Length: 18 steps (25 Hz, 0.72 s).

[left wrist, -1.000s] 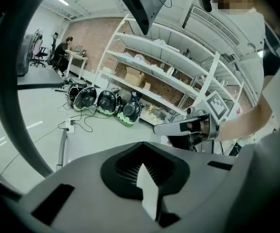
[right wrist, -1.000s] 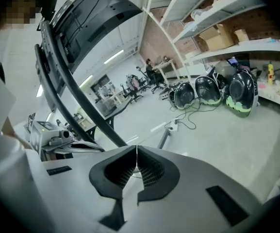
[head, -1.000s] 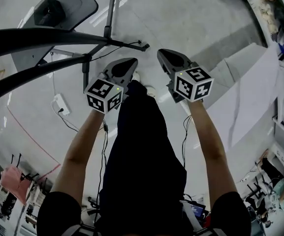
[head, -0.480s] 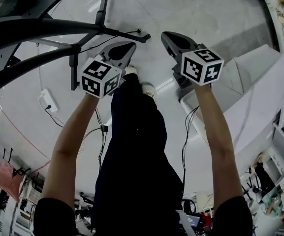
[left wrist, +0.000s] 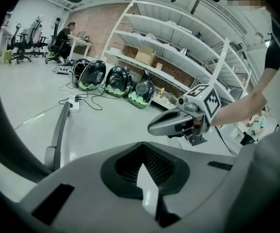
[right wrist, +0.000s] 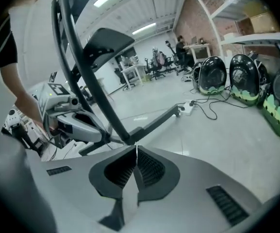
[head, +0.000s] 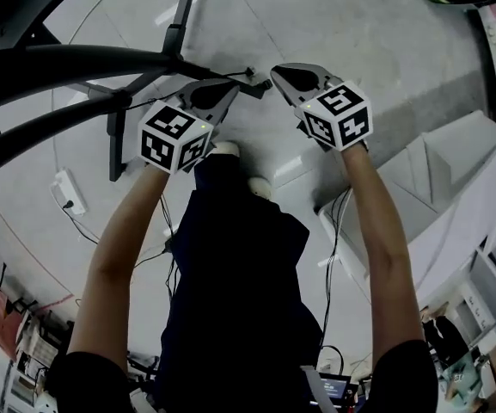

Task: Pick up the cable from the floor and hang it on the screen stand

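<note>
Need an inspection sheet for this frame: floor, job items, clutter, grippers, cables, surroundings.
Surface: glossy pale floor.
Job's things: cable lies on the floor by the screen stand leg, not picked up.
Clutter: power strip on the floor left of the stand.
Grippers: left gripper and right gripper both have fingers together, empty, near the cable's end.
Cables: power strip's lead; wire hanging by the right forearm.
Surroundings: shelving, black-and-green shells, person at a desk.

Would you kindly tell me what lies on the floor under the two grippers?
Under the left gripper and right gripper: the stand's black base leg, a thin cable at its tip, grey floor. The grippers and the person's trousers hide the rest.
</note>
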Available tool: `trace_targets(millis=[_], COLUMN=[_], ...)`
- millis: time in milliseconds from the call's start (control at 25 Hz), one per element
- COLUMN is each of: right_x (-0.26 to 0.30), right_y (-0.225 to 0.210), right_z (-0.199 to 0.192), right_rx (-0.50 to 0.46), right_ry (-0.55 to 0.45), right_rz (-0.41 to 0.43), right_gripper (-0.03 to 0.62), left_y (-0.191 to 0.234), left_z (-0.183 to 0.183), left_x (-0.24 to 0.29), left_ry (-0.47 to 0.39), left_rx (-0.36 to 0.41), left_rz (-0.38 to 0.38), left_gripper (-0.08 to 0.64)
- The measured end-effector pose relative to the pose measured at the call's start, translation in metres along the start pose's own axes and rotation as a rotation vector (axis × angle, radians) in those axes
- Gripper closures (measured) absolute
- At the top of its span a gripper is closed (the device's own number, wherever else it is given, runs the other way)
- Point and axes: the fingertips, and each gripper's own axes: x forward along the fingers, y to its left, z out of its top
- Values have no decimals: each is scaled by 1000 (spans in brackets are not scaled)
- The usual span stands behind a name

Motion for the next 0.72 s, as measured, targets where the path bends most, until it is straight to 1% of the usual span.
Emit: trace_targets(millis=[80, 240, 440, 480, 600, 720], right_x=[24, 65, 103, 110, 133, 153], right_y=[-8, -19, -38, -42, -47, -56], right_z=[-17, -47, -78, -87, -115, -138], right_rx=[-53, -200, -331, -362, -446, -521], right_ry=[51, 150, 230, 255, 334, 402], right_rz=[24, 84, 136, 153, 224, 266], right_gripper=[566, 566, 558, 545, 475, 466], left_y=[16, 38, 59, 63, 68, 69], left_z=[-8, -26, -47, -50, -56, -62], left_x=[14, 38, 64, 68, 79, 88], left_ry=[0, 15, 65, 71, 86, 117], left_rx=[2, 20, 9, 3, 5, 58], left_rz=[3, -12, -53, -61, -96, -136], left_gripper=[560, 560, 560, 560, 560, 560])
